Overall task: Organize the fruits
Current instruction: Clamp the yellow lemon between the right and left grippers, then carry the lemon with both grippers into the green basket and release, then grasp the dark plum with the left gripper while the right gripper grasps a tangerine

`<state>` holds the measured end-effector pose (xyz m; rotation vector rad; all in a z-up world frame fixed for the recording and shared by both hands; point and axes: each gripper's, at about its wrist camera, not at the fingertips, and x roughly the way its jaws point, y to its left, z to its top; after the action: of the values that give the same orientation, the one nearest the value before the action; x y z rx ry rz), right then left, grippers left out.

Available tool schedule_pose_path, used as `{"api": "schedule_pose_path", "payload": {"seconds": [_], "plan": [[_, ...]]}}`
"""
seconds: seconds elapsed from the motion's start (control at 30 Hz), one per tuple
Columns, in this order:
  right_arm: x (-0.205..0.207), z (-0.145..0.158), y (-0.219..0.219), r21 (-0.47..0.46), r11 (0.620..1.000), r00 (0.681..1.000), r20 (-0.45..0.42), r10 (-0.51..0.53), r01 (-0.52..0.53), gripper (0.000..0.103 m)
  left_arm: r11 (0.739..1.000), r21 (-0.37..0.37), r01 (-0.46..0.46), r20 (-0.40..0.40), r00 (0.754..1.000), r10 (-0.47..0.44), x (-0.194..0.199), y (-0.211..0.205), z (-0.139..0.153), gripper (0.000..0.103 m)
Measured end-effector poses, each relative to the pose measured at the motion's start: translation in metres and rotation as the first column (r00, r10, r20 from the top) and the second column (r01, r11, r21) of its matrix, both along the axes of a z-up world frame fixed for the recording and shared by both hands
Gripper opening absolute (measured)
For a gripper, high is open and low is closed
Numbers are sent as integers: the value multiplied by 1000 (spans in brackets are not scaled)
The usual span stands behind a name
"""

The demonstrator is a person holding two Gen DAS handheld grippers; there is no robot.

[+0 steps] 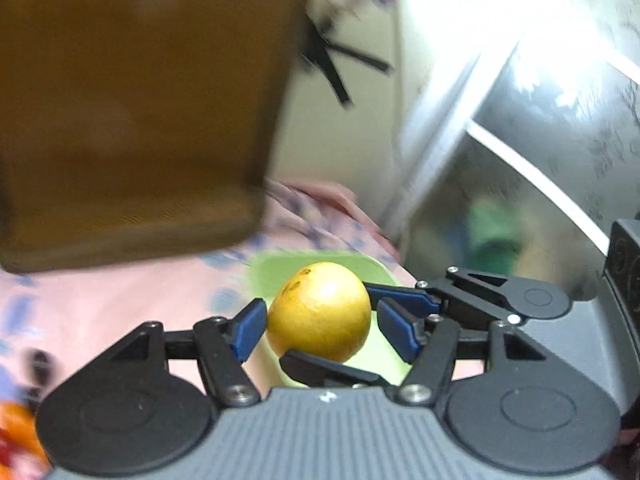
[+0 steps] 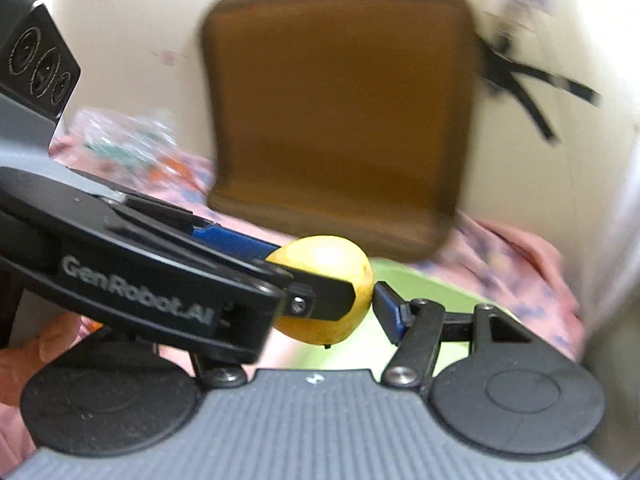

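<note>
A yellow citrus fruit (image 1: 320, 312) (image 2: 324, 256) hangs above a light green tray (image 1: 280, 272) (image 2: 424, 284). My left gripper (image 1: 320, 322) has its blue pads (image 1: 250, 328) at the fruit's two sides, shut on it. My right gripper (image 2: 318, 304) comes in crosswise. Its blue fingers (image 1: 404, 300) lie behind the fruit and beneath it, and its right pad (image 2: 386, 312) touches the peel. Its left finger is hidden behind the left gripper's body (image 2: 140, 284). Both views are blurred.
A brown chair back (image 1: 140, 112) (image 2: 340, 112) stands behind the tray on a pink floral cloth (image 1: 120, 300) (image 2: 520, 260). Shiny metal panels (image 1: 540, 140) rise at the right. An orange fruit (image 1: 16, 428) lies low left. A hand (image 2: 36, 344) and a plastic bag (image 2: 120, 136) show at left.
</note>
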<state>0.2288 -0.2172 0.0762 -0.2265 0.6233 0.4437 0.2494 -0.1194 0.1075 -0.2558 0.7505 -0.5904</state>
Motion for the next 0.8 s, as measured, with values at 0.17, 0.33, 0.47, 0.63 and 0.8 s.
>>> {"api": "schedule_pose_path", "payload": {"seconds": [0.17, 0.33, 0.47, 0.63, 0.8], "plan": [[1, -27, -44, -13, 997, 995, -64, -76, 75, 66, 999, -37, 29, -136, 990, -34, 12, -48, -40, 62], [4, -46, -62, 53, 992, 988, -104, -112, 118, 67, 999, 29, 25, -133, 991, -21, 16, -69, -54, 61], [-15, -44, -82, 125, 982, 990, -52, -133, 139, 67, 998, 56, 8, -105, 994, -2, 8, -70, -45, 67], [-65, -29, -96, 227, 961, 983, 55, -173, 156, 72, 999, 31, -10, 25, 1000, 9, -40, -41, -9, 72], [-133, -36, -96, 409, 908, 981, 115, -154, 94, 72, 992, 50, -114, 200, 975, 102, -126, 27, 11, 80]]}}
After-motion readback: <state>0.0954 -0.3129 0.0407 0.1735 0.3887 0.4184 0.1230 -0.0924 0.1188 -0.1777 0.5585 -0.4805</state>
